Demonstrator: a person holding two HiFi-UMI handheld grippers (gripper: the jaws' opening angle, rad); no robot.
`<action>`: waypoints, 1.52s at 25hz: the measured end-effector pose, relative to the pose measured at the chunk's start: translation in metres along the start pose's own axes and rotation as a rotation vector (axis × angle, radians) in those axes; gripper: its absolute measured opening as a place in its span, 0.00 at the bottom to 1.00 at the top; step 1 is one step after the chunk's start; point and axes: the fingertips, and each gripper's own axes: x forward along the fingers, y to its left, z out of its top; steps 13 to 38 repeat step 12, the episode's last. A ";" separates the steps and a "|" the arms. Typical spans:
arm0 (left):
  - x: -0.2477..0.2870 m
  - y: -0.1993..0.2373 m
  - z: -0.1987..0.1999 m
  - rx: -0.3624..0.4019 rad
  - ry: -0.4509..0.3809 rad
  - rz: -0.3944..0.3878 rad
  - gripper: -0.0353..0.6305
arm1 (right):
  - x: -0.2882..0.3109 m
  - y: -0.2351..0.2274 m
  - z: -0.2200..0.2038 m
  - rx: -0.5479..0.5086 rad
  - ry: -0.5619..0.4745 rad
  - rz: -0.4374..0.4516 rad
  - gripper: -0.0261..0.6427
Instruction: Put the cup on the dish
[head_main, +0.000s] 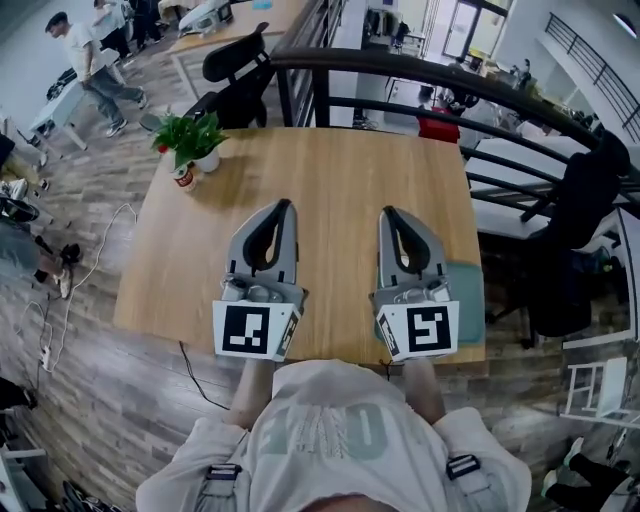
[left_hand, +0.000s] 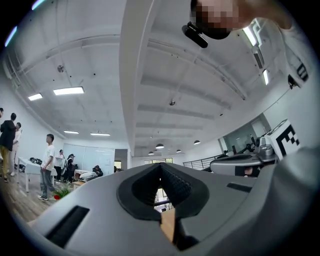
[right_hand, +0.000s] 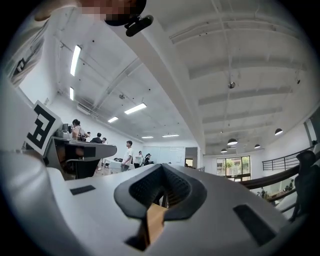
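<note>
A potted plant (head_main: 193, 138) and a small red-and-white can (head_main: 184, 177) stand at the far left corner of the wooden desk (head_main: 340, 165), well apart from both grippers. What looks like a flat teal dish (head_main: 468, 300) lies at the near right edge, partly hidden under the right gripper (head_main: 388, 212). That gripper and the left gripper (head_main: 285, 205) both have their jaws closed together on nothing.

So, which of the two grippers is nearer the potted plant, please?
The left gripper; the potted plant stands at the far left corner of the table.
</note>
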 end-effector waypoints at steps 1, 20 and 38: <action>0.002 -0.001 -0.001 -0.004 0.000 -0.007 0.07 | -0.001 -0.002 0.000 -0.005 0.002 -0.006 0.07; 0.025 -0.029 -0.007 -0.008 -0.003 -0.098 0.06 | -0.017 -0.033 -0.007 -0.044 0.037 -0.095 0.07; 0.025 -0.029 -0.007 -0.008 -0.003 -0.098 0.06 | -0.017 -0.033 -0.007 -0.044 0.037 -0.095 0.07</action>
